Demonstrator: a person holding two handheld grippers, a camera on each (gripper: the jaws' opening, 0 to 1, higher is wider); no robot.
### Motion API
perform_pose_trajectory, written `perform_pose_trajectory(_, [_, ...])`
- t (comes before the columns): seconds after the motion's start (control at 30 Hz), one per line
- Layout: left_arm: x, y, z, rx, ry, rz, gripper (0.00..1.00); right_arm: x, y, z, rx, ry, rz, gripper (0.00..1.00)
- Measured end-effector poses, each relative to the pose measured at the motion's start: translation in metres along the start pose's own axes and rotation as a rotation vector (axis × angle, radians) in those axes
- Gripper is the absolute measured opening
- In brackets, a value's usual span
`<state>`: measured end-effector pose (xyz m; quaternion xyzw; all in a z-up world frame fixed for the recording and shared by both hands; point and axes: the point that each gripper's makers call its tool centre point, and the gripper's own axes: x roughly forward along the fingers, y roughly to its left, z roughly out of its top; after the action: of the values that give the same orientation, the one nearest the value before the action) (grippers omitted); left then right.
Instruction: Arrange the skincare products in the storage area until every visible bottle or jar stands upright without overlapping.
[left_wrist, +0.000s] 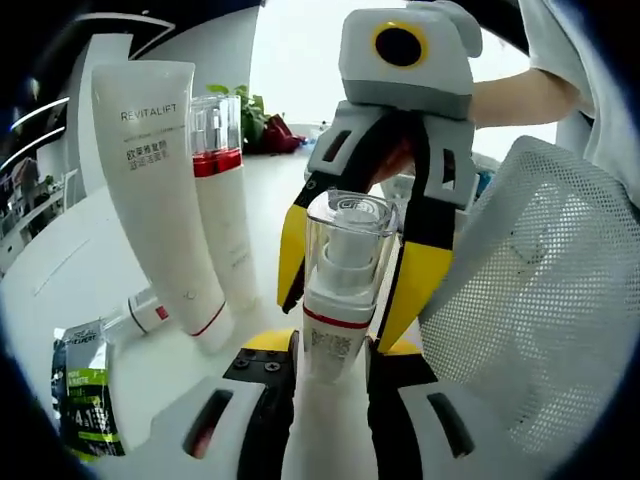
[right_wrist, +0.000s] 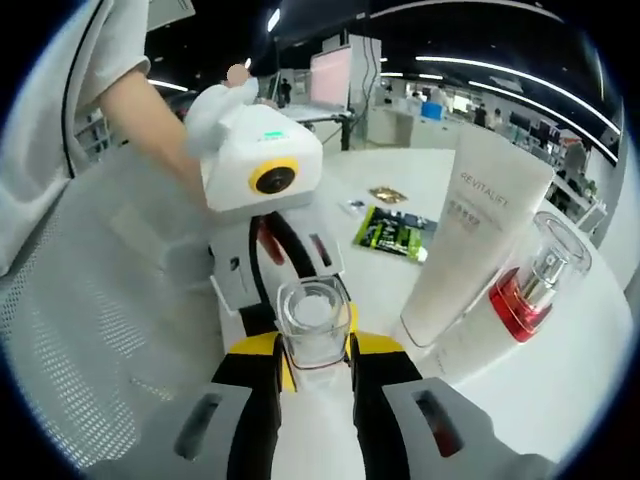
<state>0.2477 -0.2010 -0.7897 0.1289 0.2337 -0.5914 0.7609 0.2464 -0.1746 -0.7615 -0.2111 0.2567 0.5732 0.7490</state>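
- Left claw (left_wrist: 318, 365) is pinching the white body of a pump bottle (left_wrist: 338, 290) and keeping it upright, its clear cap rising just ahead of the jaws.
- Right claw (right_wrist: 312, 368) is closing on that same bottle's clear cap (right_wrist: 312, 322) from the other side; both claws are meeting over it.
- Beyond the left claw, to its left, a tall white tube (left_wrist: 160, 190) and a red-banded bottle (left_wrist: 222, 200) are already standing upright, side by side on the white surface (left_wrist: 90, 260).
- Nearer the left claw's left side, a small tube (left_wrist: 145, 315) and a green sachet (left_wrist: 85, 395) are lying flat.
- Judging by this, two are done, one is being set, and at least the small tube is waiting.
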Motion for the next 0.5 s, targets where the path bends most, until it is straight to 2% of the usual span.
perform_pose_trajectory(0.2, [-0.009, 0.006, 0.002, -0.012, -0.003, 0.03, 0.26, -0.008, -0.003, -0.01, 0.033, 0.02, -0.029, 0.29])
perform_pose_trajectory(0.37, [-0.015, 0.004, -0.003, -0.007, 0.03, 0.048, 0.28, -0.015, 0.003, -0.023, 0.078, 0.061, -0.043, 0.29])
perform_pose_trajectory(0.5, [-0.016, 0.004, -0.009, -0.006, 0.053, 0.07, 0.25, -0.02, 0.006, -0.028, 0.107, 0.072, -0.061, 0.28])
